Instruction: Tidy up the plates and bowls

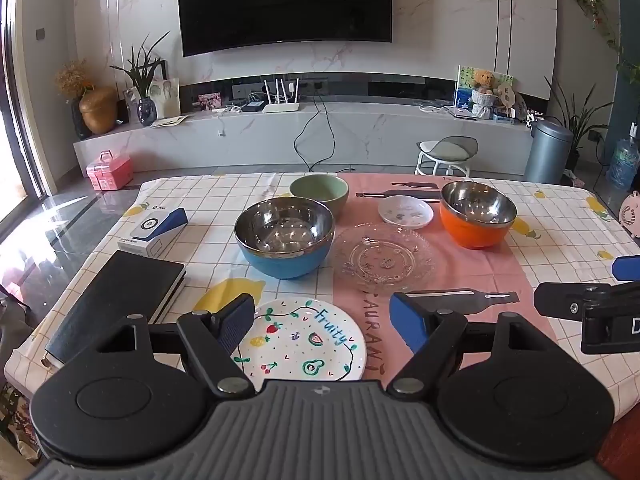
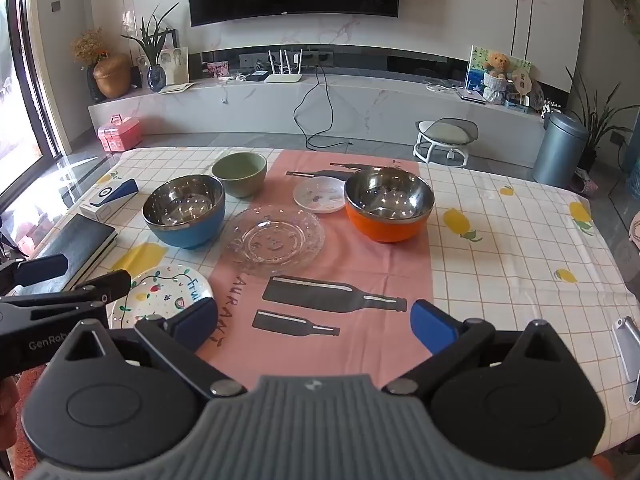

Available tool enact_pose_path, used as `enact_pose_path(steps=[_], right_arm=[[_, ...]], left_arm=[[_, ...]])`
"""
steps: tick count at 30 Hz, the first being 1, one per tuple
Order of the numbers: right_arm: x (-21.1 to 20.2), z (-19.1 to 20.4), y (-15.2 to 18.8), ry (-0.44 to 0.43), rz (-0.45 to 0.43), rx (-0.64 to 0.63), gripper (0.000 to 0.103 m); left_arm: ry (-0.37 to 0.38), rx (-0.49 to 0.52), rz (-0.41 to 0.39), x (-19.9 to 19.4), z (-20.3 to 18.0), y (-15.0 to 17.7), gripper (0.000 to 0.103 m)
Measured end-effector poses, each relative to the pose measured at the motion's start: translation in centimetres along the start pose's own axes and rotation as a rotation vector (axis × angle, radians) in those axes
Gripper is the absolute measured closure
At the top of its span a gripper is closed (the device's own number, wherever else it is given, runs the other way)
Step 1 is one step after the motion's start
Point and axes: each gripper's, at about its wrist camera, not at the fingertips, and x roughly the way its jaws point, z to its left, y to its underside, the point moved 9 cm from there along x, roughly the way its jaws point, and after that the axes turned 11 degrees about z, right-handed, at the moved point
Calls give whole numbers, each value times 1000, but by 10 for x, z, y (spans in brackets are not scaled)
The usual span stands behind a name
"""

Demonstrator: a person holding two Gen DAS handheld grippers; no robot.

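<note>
A white "Fruity" plate lies at the table's near edge, below my open, empty left gripper; it also shows in the right wrist view. A blue steel-lined bowl, a green bowl, a clear glass plate, a small white dish and an orange steel-lined bowl stand farther back. My right gripper is open and empty above the pink cloth.
A black notebook and a white-and-blue box lie on the table's left side. The right gripper shows at the right edge of the left wrist view. A stool and a bin stand beyond the table.
</note>
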Motion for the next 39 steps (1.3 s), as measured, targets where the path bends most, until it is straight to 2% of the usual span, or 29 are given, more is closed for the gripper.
enact_pose_path(steps=[39], right_arm=[[2,0,4,-23,21,10,3]], left_arm=[[-3,5,13,8,0,9,13]])
